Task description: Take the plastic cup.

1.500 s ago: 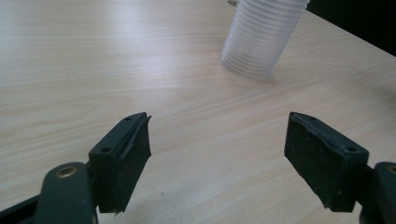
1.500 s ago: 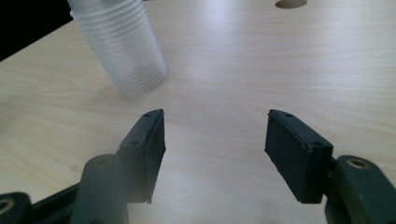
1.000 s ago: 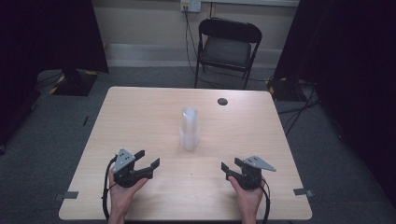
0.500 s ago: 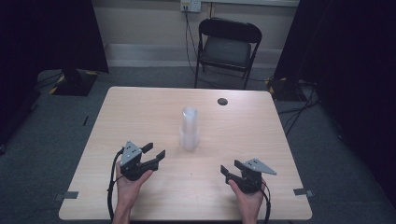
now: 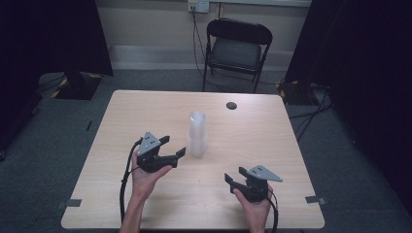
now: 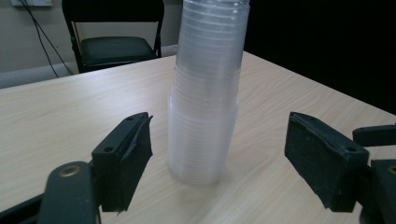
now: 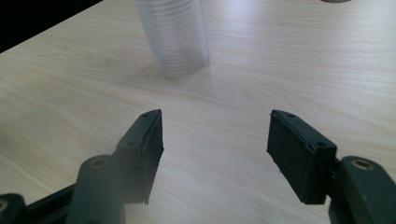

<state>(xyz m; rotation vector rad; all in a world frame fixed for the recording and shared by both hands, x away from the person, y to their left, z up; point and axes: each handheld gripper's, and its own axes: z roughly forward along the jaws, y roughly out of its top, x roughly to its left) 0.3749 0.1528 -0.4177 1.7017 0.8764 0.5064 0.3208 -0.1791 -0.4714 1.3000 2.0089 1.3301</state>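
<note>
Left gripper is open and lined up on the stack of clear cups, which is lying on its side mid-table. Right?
Not quite: the stack of clear cups stands upright on the table, as the left gripper view shows. The left gripper is open and lined up on it, jaws just opened, not touching it.

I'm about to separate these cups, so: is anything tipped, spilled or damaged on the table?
Nothing stands out. The stack of clear cups stands upright and whole on the table, with no spill around it. The left claw is open beside it, not touching; its jaws have just been opening. A small dark disc lies apart.
</note>
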